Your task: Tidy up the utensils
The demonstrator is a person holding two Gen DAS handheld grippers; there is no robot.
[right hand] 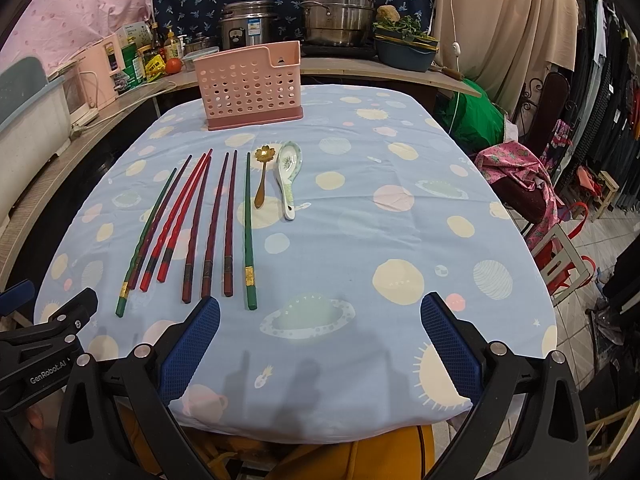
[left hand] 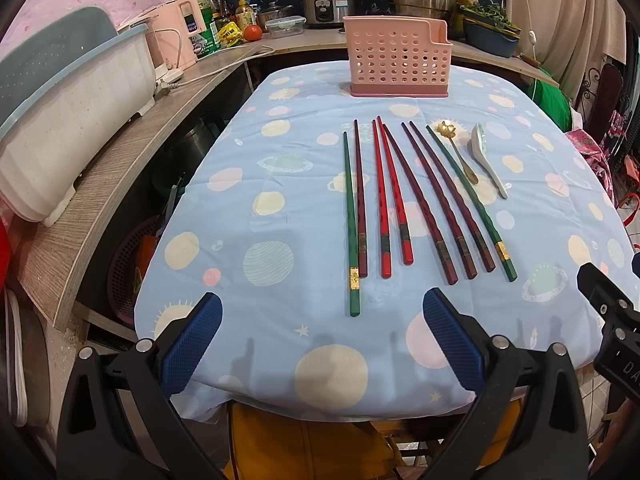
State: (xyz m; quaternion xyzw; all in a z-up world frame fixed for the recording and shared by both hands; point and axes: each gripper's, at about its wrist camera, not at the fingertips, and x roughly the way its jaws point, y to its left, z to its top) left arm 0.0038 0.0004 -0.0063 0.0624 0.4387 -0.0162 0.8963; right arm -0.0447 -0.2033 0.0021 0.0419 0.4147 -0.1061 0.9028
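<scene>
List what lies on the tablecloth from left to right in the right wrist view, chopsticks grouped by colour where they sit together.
Green chopstick → dark maroon chopstick → two red chopsticks → three dark maroon chopsticks → second green chopstick → gold flower spoon → white ceramic spoon.

Two wrist fisheyes, both at the near table edge, facing the far counter.

Left wrist view looks along its fingers (left hand: 208, 344) from left of centre; the chopsticks (left hand: 384, 200) lie dead ahead, close in, and the pink holder (left hand: 396, 62) stands far centre. Right wrist view sits further right, so the chopsticks (right hand: 196, 224) fall left of its axis. Both share the blue tablecloth (left hand: 280, 168), spoons (right hand: 288, 178), holder (right hand: 250, 84) and counter pots. Each view catches the other gripper's body at its edge.
</scene>
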